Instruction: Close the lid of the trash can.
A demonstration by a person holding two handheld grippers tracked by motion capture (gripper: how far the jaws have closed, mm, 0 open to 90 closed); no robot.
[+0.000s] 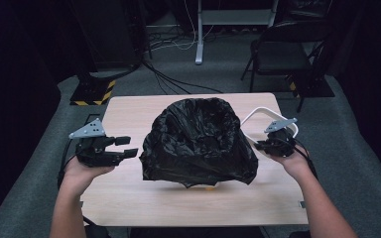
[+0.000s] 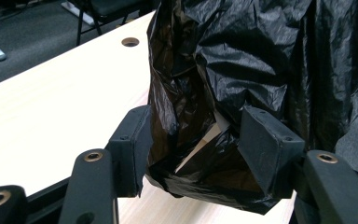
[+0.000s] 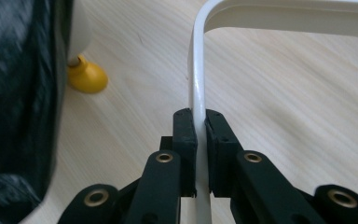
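The black plastic bag (image 1: 198,141) sits in the middle of the light wooden bench (image 1: 129,119), draped over a bin whose white handle (image 1: 258,113) arches out on the right side of the high view. The bag's mouth is open at the top and its crinkled skirt hangs down to just above the bench surface, where a small yellow foot (image 3: 86,77) peeks out beneath it. The left tongs (image 1: 124,147) are held level at the bag's left edge; in the left gripper view the two jaws stand apart with a loose fold of the bag's lower corner (image 2: 200,154) hanging between them, the plastic touching the inner face of each jaw, though the jaws are not pressed together on it. A pale surface shows through a gap in that fold. The right tongs (image 3: 200,135) are clamped together on the white handle, the thin bar running straight up between the two pads before it bends over to the right in the right gripper view. In the high view the right hand (image 1: 290,158) holds its tongs just beside the bag's right side, on the near leg of the handle. A round cable hole (image 2: 130,41) lies in the bench beyond the bag in the left gripper view.
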